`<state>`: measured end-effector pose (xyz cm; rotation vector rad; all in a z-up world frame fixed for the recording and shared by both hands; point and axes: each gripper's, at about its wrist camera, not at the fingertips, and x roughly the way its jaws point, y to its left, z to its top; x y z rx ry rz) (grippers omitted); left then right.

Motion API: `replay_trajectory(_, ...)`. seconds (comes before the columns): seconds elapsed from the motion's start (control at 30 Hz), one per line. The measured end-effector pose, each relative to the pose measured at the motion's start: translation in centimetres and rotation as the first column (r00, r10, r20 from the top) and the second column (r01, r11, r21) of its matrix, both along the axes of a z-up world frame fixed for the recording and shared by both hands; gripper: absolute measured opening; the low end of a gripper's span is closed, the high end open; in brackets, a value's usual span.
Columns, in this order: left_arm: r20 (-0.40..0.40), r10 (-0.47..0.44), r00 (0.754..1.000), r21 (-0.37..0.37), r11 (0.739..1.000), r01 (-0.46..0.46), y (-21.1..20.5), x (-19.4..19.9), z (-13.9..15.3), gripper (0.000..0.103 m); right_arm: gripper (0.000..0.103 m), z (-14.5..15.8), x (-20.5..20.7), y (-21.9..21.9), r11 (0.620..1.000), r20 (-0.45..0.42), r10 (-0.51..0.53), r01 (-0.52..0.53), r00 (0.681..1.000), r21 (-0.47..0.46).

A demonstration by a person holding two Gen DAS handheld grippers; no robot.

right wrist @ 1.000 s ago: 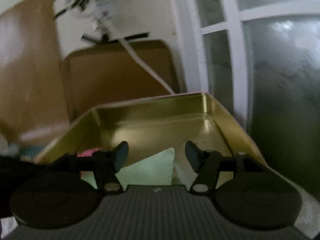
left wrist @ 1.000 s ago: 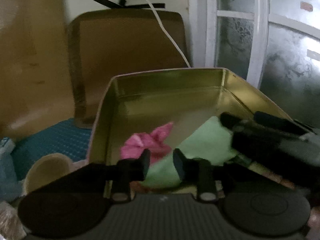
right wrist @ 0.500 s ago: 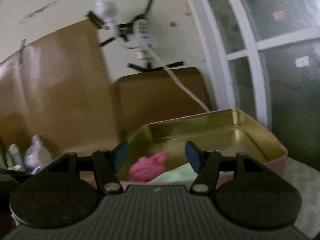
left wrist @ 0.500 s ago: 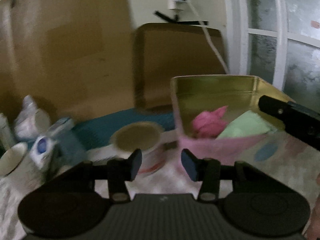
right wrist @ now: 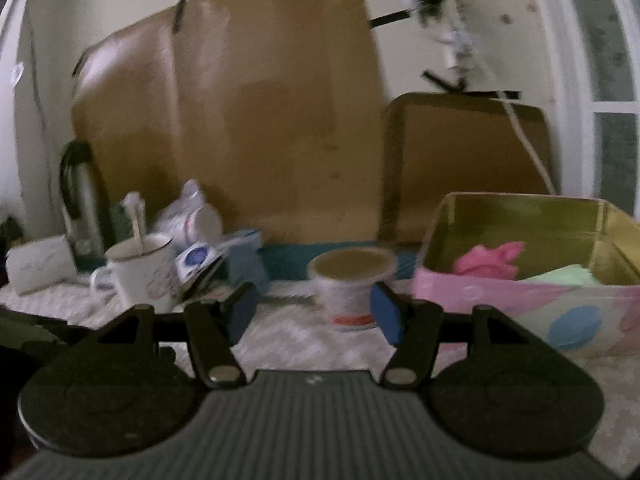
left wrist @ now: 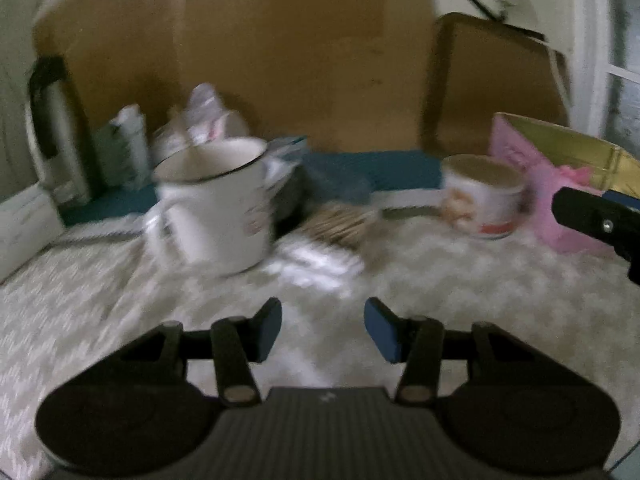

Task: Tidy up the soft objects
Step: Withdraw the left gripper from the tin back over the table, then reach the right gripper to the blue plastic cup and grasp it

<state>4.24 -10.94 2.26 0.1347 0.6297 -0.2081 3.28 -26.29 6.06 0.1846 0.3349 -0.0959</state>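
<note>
A pink tin box [right wrist: 520, 308] with a gold inside stands at the right; it also shows in the left wrist view [left wrist: 532, 200]. In it lie a pink soft cloth [right wrist: 490, 260] and a light green cloth [right wrist: 568, 274]. My left gripper [left wrist: 323, 326] is open and empty above the white patterned tablecloth [left wrist: 460, 280], left of the box. My right gripper [right wrist: 313, 314] is open and empty, in front of a small cup, left of the box. A finger of the right gripper [left wrist: 592, 216] shows at the right edge of the left wrist view.
A white enamel mug [left wrist: 216, 204] stands at the left, a small printed cup [left wrist: 482, 196] next to the box. Behind are a thermos [right wrist: 78, 200], bags and packets [right wrist: 192, 220], a blue mat [left wrist: 372, 172], brown cardboard [right wrist: 260, 120] and the tin's lid [right wrist: 468, 160] against the wall.
Both grippers have pulled back out of the tin box and swung left. The green cloth and the pink cloth stay in the box. Both grippers are open throughout.
</note>
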Motion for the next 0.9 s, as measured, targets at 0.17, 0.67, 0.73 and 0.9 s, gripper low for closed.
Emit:
replay_trajectory(0.17,-0.022,0.060,0.998,-0.016,0.998,-0.060,3.6,0.5,-1.0,0.047,0.065,-0.3,1.2,1.5,0.999,-0.033,0.048,-0.049,0.998,-0.013)
replay_trajectory(0.67,-0.009,0.070,0.998,-0.076,0.995,-0.070,7.1,1.3,-2.1,0.052,0.065,0.1,10.7,3.7,0.985,-0.158,0.175,-0.175,0.972,0.012)
replay_trajectory(0.73,-0.007,0.056,0.998,-0.080,0.995,-0.056,7.0,1.3,-2.1,0.052,0.065,0.2,13.3,4.2,0.977,-0.186,0.211,-0.209,0.960,0.031)
replay_trajectory(0.9,-0.005,0.055,0.998,-0.082,0.995,-0.055,7.0,1.3,-2.1,0.052,0.077,-1.6,20.5,5.3,0.962,-0.316,0.271,-0.264,0.909,0.065)
